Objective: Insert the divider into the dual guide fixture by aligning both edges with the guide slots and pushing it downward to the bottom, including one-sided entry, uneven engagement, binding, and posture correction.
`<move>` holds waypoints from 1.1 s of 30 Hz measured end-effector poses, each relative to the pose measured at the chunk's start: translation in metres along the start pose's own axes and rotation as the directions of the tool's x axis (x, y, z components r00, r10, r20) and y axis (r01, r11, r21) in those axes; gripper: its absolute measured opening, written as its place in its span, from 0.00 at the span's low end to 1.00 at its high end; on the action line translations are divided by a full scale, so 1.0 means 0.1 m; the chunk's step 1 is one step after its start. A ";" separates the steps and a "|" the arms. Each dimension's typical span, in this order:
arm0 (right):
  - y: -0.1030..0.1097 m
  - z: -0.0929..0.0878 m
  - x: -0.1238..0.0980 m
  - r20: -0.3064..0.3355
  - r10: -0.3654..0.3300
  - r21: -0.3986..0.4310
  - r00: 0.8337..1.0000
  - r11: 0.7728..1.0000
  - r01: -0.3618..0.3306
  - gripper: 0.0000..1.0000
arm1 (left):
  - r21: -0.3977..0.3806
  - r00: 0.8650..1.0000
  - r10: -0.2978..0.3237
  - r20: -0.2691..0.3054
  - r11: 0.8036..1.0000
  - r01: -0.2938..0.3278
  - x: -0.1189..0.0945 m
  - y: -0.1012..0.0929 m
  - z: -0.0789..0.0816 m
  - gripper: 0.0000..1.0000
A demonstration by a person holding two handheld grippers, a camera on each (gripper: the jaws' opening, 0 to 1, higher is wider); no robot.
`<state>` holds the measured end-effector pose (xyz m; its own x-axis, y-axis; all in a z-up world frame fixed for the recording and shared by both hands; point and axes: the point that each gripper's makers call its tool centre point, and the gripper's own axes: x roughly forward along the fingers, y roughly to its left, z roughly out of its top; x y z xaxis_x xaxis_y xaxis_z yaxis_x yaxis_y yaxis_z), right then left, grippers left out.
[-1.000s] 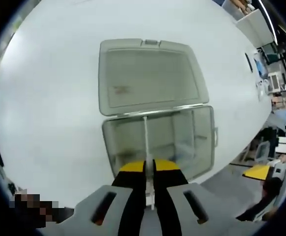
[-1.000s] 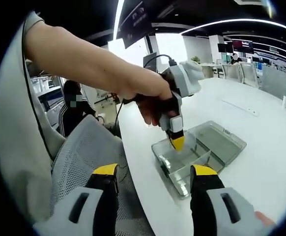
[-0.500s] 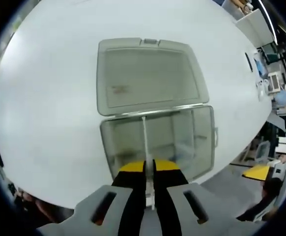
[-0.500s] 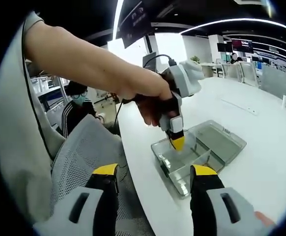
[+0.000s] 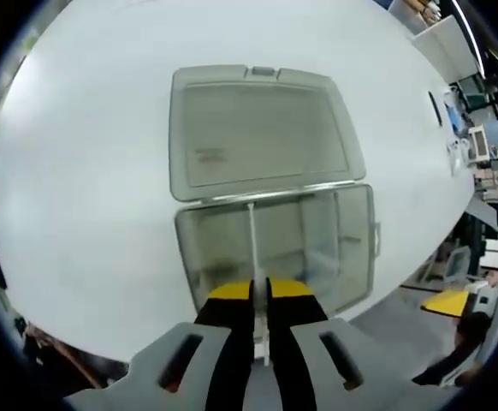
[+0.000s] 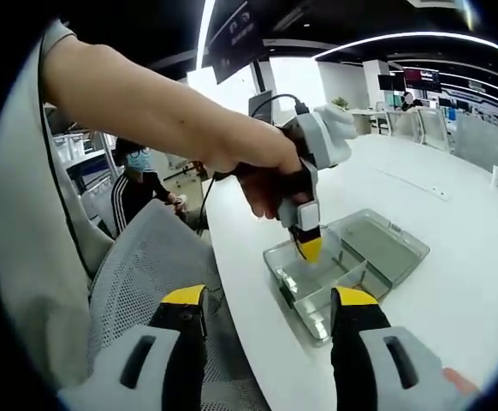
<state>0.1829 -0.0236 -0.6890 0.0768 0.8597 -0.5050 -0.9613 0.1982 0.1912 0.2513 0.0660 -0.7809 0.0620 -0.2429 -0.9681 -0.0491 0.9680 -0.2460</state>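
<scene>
Your left hand-held gripper is clamped on the thin white divider, standing upright inside the clear box on the white bench. Your right hand-held gripper is spread, holding nothing. No legible writing.

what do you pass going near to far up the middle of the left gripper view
left tongs shut on the divider → open compartment box with the divider standing in it → hinged lid lying flat open → bare white table
</scene>
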 end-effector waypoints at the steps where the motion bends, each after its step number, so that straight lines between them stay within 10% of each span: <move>1: 0.00 0.00 0.00 0.000 0.000 0.000 1.000 1.000 0.000 0.55 | 0.000 1.000 -0.001 0.001 1.000 0.001 0.00 0.00 0.00 0.01; 33: 0.01 0.00 0.01 0.002 0.001 0.003 1.000 1.000 -0.002 0.54 | -0.010 1.000 0.017 0.002 1.000 -0.017 0.03 -0.01 0.00 0.01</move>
<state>0.1816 -0.0223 -0.6898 0.0759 0.8610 -0.5029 -0.9606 0.1984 0.1947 0.2513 0.0646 -0.7835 0.0635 -0.2266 -0.9719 -0.0598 0.9713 -0.2303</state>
